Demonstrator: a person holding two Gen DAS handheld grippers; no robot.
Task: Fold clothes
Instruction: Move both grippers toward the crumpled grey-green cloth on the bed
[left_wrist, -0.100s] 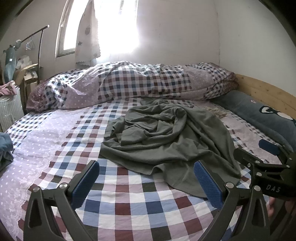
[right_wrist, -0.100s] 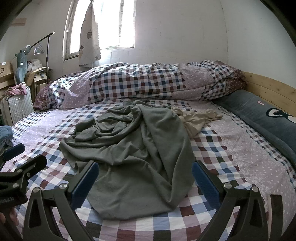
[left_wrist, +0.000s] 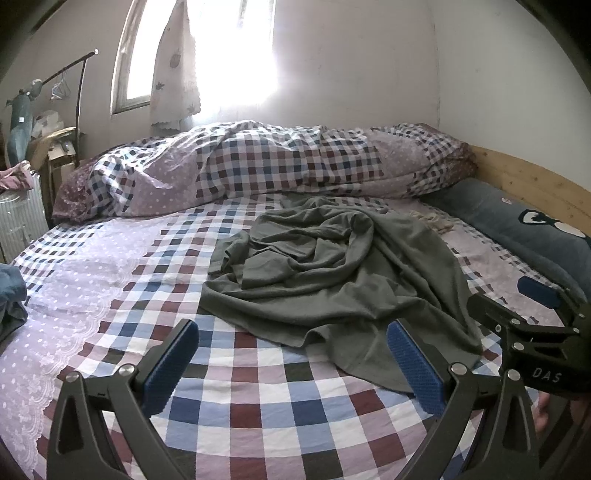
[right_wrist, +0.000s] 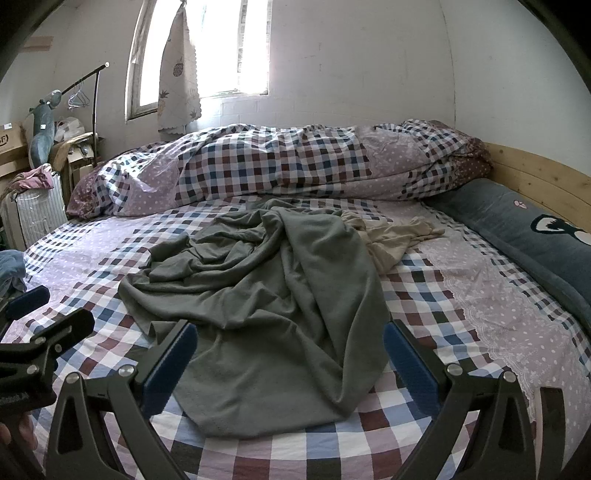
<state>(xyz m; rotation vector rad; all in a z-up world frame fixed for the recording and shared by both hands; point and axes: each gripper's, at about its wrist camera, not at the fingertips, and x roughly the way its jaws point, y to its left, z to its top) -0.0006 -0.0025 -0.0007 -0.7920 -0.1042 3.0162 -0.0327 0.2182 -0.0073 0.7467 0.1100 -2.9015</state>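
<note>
Two garments lie mid-bed: a grey garment, crumpled and unfolded, and a beige garment touching its far edge. Judging by that, spreading flat comes next, needing a hem grasp. Left gripper and right gripper hover near its hem, jaws apart, empty.

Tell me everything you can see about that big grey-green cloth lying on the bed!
The grey-green cloth is a soft, plain garment that looks like knit fabric, crumpled in deep folds, not folded yet. It lies spread on the checked bedsheet in the middle of the bed, its near edge toward the cameras. At its far right side it touches a small beige garment. Both pairs of tongs, left and right, are open and not holding it.
</note>
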